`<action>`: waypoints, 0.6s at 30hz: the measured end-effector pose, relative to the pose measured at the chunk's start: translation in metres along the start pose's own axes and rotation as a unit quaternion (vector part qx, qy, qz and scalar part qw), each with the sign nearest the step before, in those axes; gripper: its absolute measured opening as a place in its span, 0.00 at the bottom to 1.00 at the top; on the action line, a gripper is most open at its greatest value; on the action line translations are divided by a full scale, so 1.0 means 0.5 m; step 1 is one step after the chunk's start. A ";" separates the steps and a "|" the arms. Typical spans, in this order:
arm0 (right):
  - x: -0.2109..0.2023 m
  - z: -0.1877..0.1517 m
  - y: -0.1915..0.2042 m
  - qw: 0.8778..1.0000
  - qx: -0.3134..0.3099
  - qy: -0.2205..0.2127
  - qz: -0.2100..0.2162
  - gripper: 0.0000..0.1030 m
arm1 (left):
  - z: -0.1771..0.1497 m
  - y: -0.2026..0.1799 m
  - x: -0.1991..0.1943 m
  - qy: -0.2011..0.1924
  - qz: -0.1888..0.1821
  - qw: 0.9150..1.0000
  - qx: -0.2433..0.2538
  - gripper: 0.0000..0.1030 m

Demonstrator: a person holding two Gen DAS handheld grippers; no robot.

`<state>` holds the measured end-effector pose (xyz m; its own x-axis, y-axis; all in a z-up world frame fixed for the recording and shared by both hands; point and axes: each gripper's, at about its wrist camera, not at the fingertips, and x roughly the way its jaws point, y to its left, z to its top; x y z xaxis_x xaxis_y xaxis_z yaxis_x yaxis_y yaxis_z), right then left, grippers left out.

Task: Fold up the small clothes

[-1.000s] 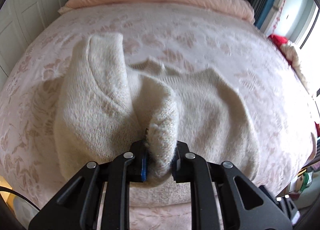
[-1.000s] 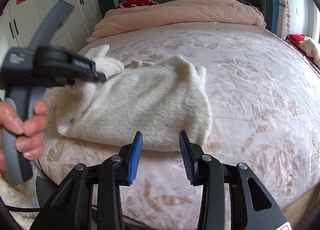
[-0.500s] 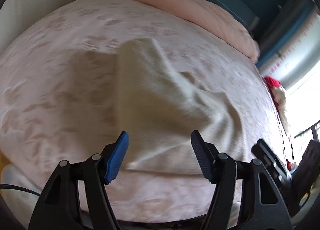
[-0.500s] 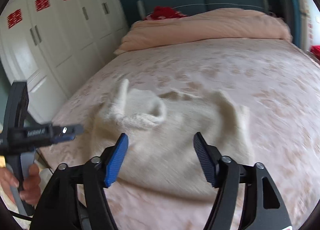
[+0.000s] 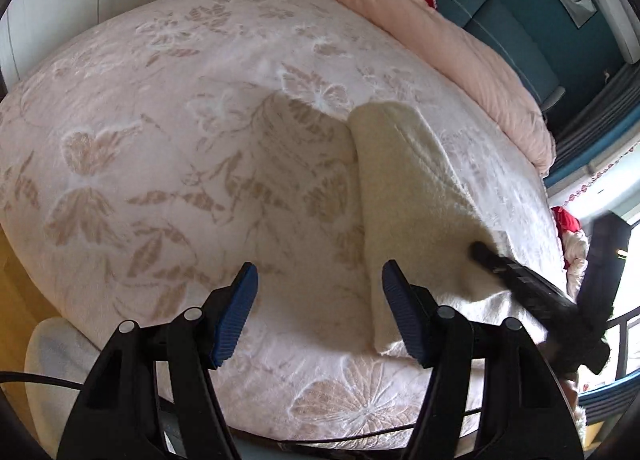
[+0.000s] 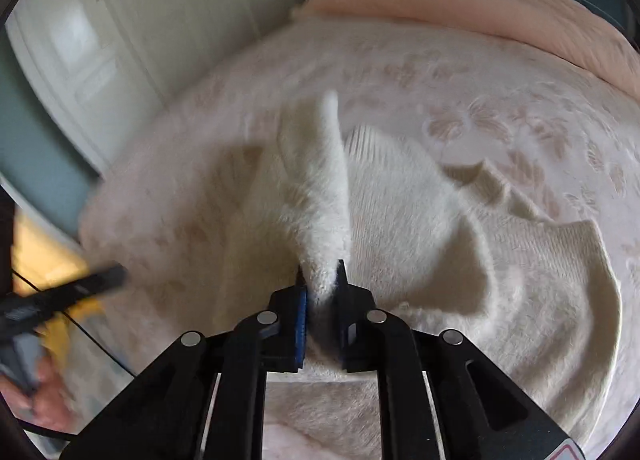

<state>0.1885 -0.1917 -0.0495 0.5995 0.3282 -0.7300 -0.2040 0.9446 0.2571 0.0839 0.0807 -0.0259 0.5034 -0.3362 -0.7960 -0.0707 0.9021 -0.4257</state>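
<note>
The right gripper (image 6: 322, 276) is closing its jaws on a pinched ridge of the sweater (image 6: 420, 228), and the pads are already pressing the fabric between them. That ridge is standing up from the jaws in a fluffy cream peak, while the rest of the knit is lying rumpled on the bed (image 6: 500, 100), its ribbed edge showing. The left gripper (image 5: 320, 296) is hanging about half open, holding nothing, over the floral bedspread (image 5: 160, 140) just left of the sweater's folded edge.
</note>
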 end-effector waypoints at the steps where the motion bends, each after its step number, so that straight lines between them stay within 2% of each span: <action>1: -0.051 -0.002 -0.013 0.999 0.011 -0.029 -0.009 0.09 | 0.004 -0.007 -0.003 -0.002 -0.004 1.000 0.005 0.61; 4: -0.196 -0.044 -0.078 0.993 0.058 -0.093 -0.047 0.08 | 0.009 -0.044 -0.001 -0.001 -0.027 0.999 0.027 0.61; 5: -0.230 -0.068 -0.104 0.990 0.072 -0.102 -0.070 0.00 | 0.005 -0.065 0.002 0.002 -0.039 0.998 0.039 0.61; 6: -0.257 -0.106 -0.142 0.986 0.088 -0.100 -0.103 0.00 | 0.000 -0.082 0.005 0.005 -0.045 0.998 0.047 0.61; 8: -0.254 -0.163 -0.206 0.982 0.127 -0.074 -0.122 0.00 | -0.024 -0.145 0.026 0.020 -0.064 0.995 0.078 0.61; 11: -0.196 -0.247 -0.294 0.974 0.185 -0.012 -0.132 0.03 | -0.071 -0.227 0.074 0.043 -0.075 0.990 0.113 0.63; 12: -0.192 -0.261 -0.308 0.972 0.203 -0.009 -0.120 0.07 | -0.093 -0.256 0.096 0.055 -0.075 0.988 0.124 0.63; 14: -0.211 -0.263 -0.318 0.968 0.238 -0.054 -0.060 0.14 | -0.119 -0.286 0.123 0.066 -0.071 0.987 0.130 0.63; 15: -0.217 -0.255 -0.316 0.968 0.237 -0.066 -0.043 0.34 | -0.127 -0.294 0.131 0.069 -0.065 0.987 0.132 0.63; 16: -0.218 -0.239 -0.307 0.971 0.226 -0.075 -0.038 0.49 | -0.137 -0.303 0.138 0.069 -0.054 0.987 0.134 0.65; 17: -0.211 -0.222 -0.293 0.974 0.208 -0.079 -0.038 0.70 | -0.140 -0.306 0.141 0.065 -0.051 0.988 0.134 0.66; 18: -0.195 -0.204 -0.281 0.979 0.186 -0.074 -0.033 0.78 | -0.141 -0.308 0.142 0.060 -0.048 0.988 0.132 0.68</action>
<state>0.0798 -0.3557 -0.0790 0.7137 0.2366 -0.6593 0.1183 0.8870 0.4463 0.0698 -0.1013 -0.0471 0.3893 -0.4395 -0.8095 0.2085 0.8981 -0.3872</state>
